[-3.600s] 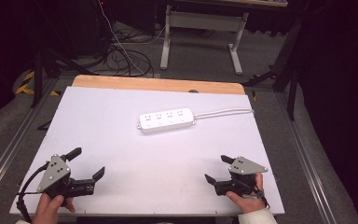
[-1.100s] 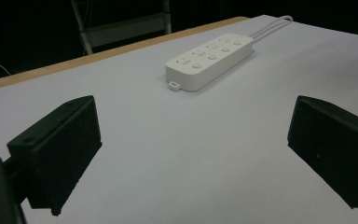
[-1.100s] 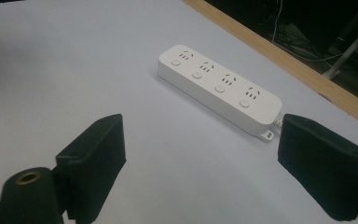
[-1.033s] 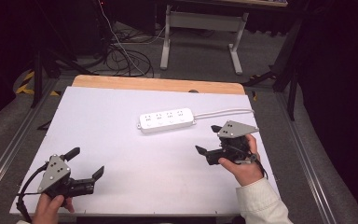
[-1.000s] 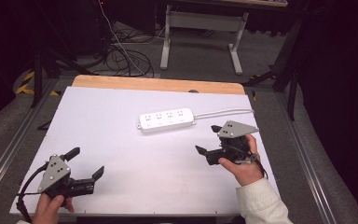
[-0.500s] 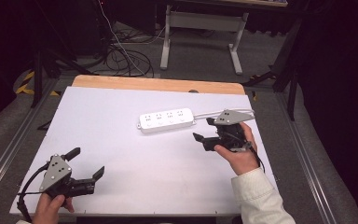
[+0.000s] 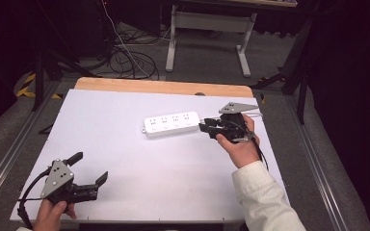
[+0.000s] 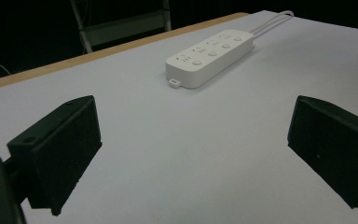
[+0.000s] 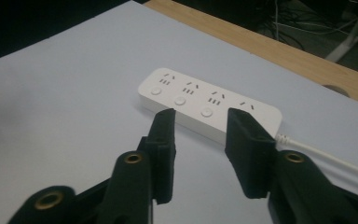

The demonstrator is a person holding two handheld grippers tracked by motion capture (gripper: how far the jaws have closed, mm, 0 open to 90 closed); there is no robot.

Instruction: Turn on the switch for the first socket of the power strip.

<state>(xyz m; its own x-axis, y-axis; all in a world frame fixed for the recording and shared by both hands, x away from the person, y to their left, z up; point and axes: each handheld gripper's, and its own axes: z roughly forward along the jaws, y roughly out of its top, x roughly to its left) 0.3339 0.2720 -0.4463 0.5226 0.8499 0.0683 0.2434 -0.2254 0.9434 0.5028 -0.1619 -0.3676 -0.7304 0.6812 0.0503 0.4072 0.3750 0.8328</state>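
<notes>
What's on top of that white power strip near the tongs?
The power strip carries rows of socket holes, and three round buttons are in sight on its top; nothing is plugged in. The right tongs cover part of its near edge, so anything there is hidden.

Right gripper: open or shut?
Open: the right gripper shows a clear gap between its fingers, just short of the power strip.

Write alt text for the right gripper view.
The right gripper, jaws slightly apart, points at a white power strip lying on a white table. The strip's cord runs off to the right.
</notes>
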